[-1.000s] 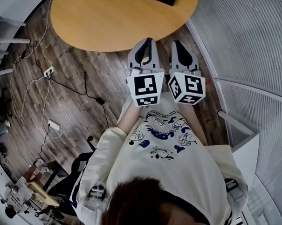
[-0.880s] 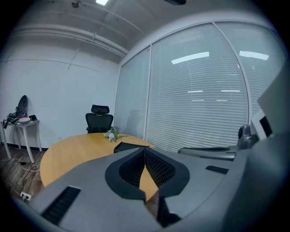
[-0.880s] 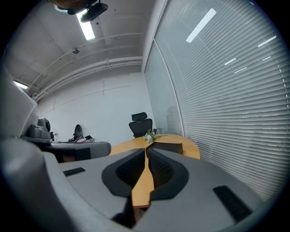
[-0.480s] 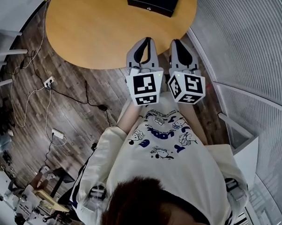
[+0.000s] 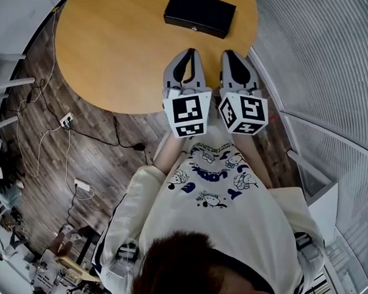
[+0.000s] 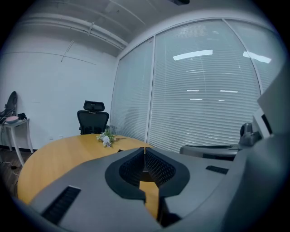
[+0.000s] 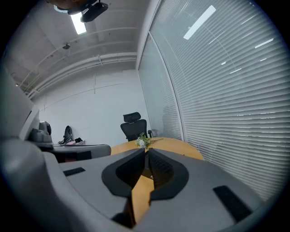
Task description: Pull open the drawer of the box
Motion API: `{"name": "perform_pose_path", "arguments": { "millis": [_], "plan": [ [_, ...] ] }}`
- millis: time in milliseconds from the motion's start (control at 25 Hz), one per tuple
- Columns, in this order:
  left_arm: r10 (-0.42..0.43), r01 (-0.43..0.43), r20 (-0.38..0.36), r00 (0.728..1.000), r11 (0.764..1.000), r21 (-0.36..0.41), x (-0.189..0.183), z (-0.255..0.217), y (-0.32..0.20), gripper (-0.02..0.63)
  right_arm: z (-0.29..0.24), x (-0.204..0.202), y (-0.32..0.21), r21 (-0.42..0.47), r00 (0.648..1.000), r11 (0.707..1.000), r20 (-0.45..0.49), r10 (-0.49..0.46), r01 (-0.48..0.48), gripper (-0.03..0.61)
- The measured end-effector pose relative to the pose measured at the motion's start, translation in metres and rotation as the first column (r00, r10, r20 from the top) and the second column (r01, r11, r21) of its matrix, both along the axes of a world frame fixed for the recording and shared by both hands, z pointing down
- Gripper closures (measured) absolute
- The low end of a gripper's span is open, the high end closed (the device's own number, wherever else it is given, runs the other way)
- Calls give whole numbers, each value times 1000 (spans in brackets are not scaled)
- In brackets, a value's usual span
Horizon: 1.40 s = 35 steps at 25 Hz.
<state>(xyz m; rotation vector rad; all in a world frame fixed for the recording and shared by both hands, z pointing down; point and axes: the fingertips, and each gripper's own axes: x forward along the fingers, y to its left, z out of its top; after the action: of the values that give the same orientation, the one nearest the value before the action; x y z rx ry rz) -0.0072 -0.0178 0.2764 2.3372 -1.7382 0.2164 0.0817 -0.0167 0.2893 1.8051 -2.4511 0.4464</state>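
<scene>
1. The black box [image 5: 199, 13] lies on the round desk [image 5: 119, 48], toward its far side, at about 12 o'clock from the person. Its long near side I take to be the drawer front [image 5: 208, 30]. It carries a small pale knob [image 5: 194, 28] and looks fully shut.
2. The left gripper [image 5: 191, 53] and the right gripper [image 5: 228, 53] hang side by side over the desk's near edge, well apart from the box. Each gripper's own view shows its jaws clenched, with nothing between them.
3. The step in hand looks like the approach, as nothing on the box has been touched.
4. The knob sits almost at 12 o'clock from the left gripper and nearer 11 o'clock from the right. The left gripper probably has the straighter line to it, which frees the right one to steady the box.
5. Release the pulling gripper's jaws before it arrives, not at the knob, so that a closed tip does not shove the box away.
6. Come in low and level with the drawer front. The knob is small, so centre it between the jaws and close on it alone.
7. The box looks light and the desk smooth, so it may slide instead of opening. Rest the other gripper on the lid, or against the box's 12 o'clock side.
8. Pull straight toward 6 o'clock, square to the drawer front, since a slanted pull could bind the drawer or twist the box.
</scene>
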Motion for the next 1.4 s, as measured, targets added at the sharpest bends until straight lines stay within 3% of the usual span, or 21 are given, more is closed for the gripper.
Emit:
{"name": "perform_pose_path", "arguments": {
  "millis": [440,800,1400],
  "plan": [
    [47,-47,2,999,997,-55,-2,24,-55,597,21,-4,-54,-47,999,998,-6,41,-41,537],
    [70,-71,-9,997,991,-115,-2,46,-69,597,36,-3,-67,-96,998,994,-23,57,-59,537],
    [39,-35,18,999,980,-194,-4,79,-87,595,53,3,-80,-97,998,994,-56,41,-46,537]
  ]
}}
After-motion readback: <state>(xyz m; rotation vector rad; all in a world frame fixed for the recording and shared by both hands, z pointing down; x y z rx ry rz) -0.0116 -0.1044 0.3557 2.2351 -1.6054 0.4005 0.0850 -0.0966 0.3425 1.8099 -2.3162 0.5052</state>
